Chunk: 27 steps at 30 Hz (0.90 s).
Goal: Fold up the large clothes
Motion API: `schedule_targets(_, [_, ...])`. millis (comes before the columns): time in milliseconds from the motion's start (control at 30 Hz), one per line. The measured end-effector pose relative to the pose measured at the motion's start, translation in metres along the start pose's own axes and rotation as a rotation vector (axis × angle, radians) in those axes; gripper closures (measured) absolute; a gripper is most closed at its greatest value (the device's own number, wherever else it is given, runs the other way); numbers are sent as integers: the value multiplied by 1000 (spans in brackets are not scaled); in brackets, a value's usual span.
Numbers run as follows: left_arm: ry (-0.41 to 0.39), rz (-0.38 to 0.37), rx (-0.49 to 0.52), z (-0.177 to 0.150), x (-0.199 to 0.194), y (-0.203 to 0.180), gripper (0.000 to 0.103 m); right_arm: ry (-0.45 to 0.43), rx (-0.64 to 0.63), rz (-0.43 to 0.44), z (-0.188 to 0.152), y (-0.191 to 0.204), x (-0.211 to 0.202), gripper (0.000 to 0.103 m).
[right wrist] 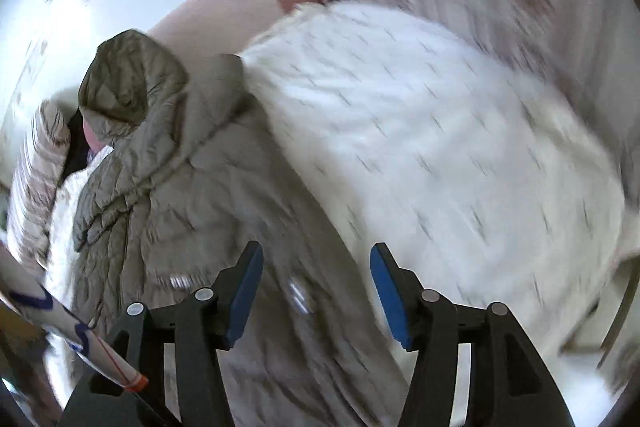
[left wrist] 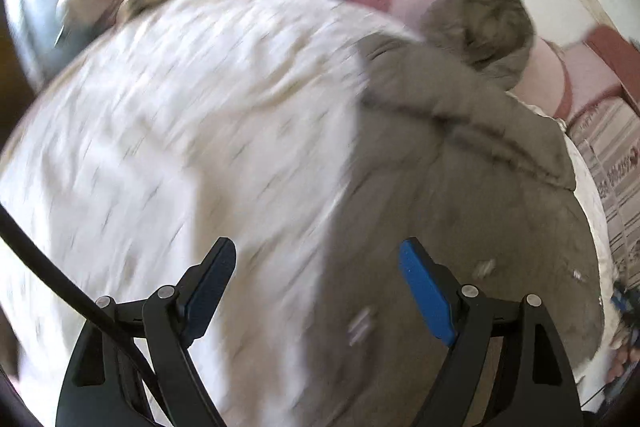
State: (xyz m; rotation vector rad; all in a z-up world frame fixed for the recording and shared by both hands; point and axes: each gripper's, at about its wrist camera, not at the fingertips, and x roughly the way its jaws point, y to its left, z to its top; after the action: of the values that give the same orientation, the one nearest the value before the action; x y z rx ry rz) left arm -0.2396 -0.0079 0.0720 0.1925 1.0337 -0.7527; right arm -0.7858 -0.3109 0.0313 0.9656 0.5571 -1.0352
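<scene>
Left gripper [left wrist: 318,291]: jaws wide, nothing between the blue pads [left wrist: 426,291], poised above the line where jacket [left wrist: 460,187] meets blanket [left wrist: 180,147]. Right gripper [right wrist: 316,293]: jaws likewise wide and empty, above the jacket's lower part, beside the same line.

Step in hand, judged from both views: approach before a grasp; no fold apparent yet, hood [right wrist: 128,83] lying out toward the bed's head. Next move probably calls for lowering both grippers onto the jacket, pinching one layer at a side or the hem without catching the blanket beneath, then carrying it across the body.

Left to right in the left view: white blanket, fuzzy, flecked with short dark dashes, covering most of the bed; grey-olive jacket, quilted and puffy, faintly shiny, with a rounded hood, spread toward the bed's right side; pink bedding [left wrist: 552,67] past the hood; striped cloth [left wrist: 608,147] along the right edge.

Heavy motion blur in both views; snaps or zip only as pale smears, not clearly identifiable.
</scene>
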Motion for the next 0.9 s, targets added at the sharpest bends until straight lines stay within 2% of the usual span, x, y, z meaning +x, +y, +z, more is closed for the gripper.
schedule_targets(67, [44,-8,-60,-29,-2,30,23,35,28,30,-12,-14,0,38])
schedule_targets(100, [61,-22,-68,-39,-1,38,26,55,33,33,-20,-19,2,36])
schedule_targets(200, [110,-81,-85,-66,0,46,29,91,47,36,-30,-25,7,31])
schedule_targets(267, [102,-128,-74,-73,-4,38,29,114,53,42,-35,-28,11,31])
schedule_targets(400, [101,-126,-21,-84,0,18,29,115,18,49,-44,-23,11,30])
schedule_targets(467, [98,-149,5,-87,0,7,29,129,-3,80,-51,-18,11,38])
schedule_targets(533, [124,-234,12,-91,2,-2,42,127,-33,72,-58,-14,10,52])
schedule_targets(567, [128,-242,5,-94,4,-7,42,119,-58,66,-62,-11,8,57])
schedule_targets(633, [97,-182,46,-97,3,-15,61,107,-93,43,-65,-7,5,77])
schedule_targets(733, [59,-150,72,-95,3,-20,75,91,-113,36,-70,-4,3,84])
schedule_targets(900, [-23,-71,124,-87,-11,-22,82,107,-192,48,-82,12,1,86])
